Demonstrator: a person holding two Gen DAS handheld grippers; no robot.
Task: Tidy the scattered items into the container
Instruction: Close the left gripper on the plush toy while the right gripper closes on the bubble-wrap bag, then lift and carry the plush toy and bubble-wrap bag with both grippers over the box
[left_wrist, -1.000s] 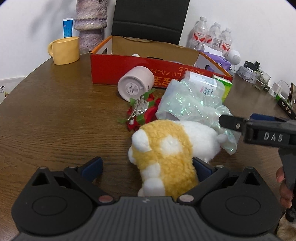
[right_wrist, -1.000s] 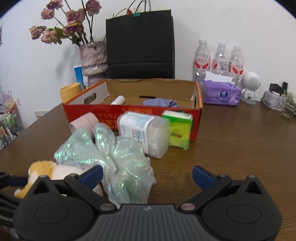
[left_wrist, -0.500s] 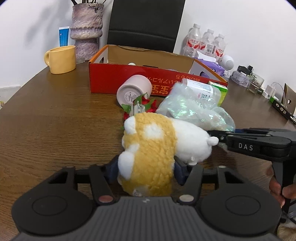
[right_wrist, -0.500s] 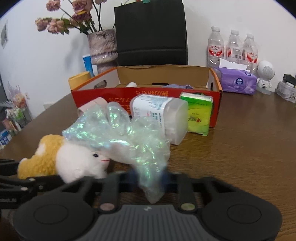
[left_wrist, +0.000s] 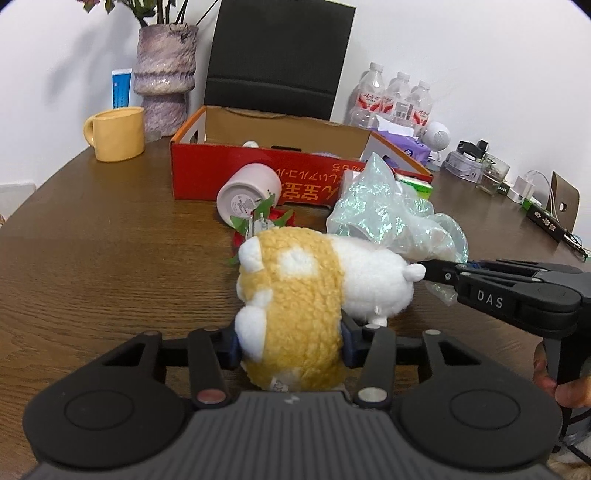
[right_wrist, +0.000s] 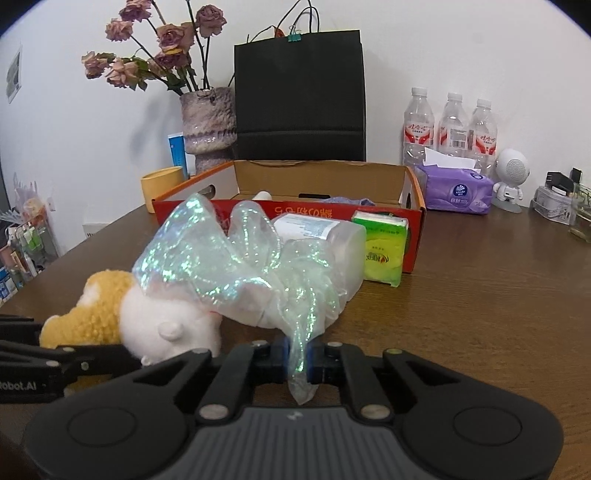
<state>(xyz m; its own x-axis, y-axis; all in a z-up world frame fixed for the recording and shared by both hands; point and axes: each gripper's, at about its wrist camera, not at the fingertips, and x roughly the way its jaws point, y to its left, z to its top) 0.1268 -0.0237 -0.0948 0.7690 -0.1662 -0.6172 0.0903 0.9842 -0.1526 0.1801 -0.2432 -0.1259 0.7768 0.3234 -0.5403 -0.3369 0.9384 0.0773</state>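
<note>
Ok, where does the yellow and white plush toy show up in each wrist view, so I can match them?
Left wrist: the yellow and white plush toy sits at centre, low in the picture, clamped between the left gripper's blue pads.
Right wrist: the same toy lies at lower left, partly under the iridescent plastic bag.
Shared landmark: the red cardboard box stands behind it in both.

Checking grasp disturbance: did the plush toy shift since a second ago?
Yes. The plush toy, now clamped by the left gripper, swung its white head rightward, away from the pink cup.
</note>
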